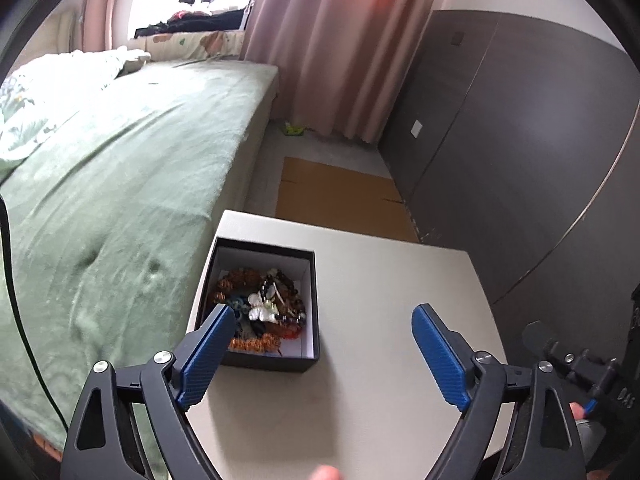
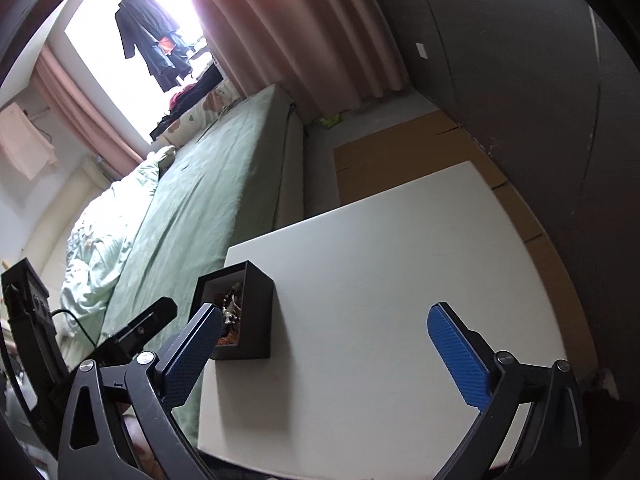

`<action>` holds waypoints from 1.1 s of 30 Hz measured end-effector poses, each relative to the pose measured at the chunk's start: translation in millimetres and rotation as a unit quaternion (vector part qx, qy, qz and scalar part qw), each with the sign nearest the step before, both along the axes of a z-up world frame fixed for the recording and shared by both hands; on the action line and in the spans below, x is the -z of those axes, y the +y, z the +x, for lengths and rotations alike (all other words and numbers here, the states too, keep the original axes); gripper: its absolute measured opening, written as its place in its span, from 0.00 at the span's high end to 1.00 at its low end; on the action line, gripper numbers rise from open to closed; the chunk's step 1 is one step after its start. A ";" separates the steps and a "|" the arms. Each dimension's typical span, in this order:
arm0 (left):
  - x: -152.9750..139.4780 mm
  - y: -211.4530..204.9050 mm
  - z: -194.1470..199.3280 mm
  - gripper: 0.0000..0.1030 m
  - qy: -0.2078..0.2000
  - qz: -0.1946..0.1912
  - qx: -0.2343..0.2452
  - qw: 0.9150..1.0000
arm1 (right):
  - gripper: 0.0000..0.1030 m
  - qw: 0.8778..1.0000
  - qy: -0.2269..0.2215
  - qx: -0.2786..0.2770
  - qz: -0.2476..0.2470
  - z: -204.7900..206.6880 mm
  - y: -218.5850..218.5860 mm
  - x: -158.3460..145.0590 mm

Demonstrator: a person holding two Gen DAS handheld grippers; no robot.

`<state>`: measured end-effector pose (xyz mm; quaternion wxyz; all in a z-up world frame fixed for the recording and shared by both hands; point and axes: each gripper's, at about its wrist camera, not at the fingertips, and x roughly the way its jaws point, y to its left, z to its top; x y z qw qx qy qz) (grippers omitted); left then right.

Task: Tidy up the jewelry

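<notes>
Jewelry (image 1: 262, 310) lies heaped in a black box (image 1: 314, 312) at the tabletop's (image 1: 380, 300) left edge, beside a green bed (image 1: 120, 184); nothing loose remains outside, so sorting looks done or nearly so. Left gripper (image 1: 322, 330) and right gripper (image 2: 324, 332) hang with jaws released, empty. Pink curtains (image 1: 340, 40) and a dark wardrobe (image 1: 520, 140) frame the room.

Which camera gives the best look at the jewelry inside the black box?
The left wrist view: it looks down into the open black box, showing the jewelry piled inside. The right wrist view sees the box mostly from the side, with only a sliver of jewelry visible.
</notes>
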<state>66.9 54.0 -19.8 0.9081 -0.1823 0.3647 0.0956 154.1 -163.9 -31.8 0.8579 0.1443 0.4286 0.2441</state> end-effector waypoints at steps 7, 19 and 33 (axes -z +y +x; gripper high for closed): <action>-9.2 -25.5 -13.8 0.00 -0.012 0.012 0.013 1.000 | 0.00 1.000 -0.019 0.013 -0.015 -19.9 -21.5 -7.4; -17.8 -47.1 -54.2 0.00 -0.042 0.042 0.018 0.998 | 0.00 0.998 -0.046 0.007 -0.051 -42.8 -44.6 -19.5; -21.7 -45.4 -68.7 0.00 -0.061 0.056 0.011 0.997 | 0.00 0.997 -0.053 0.010 -0.062 -61.7 -52.4 -26.1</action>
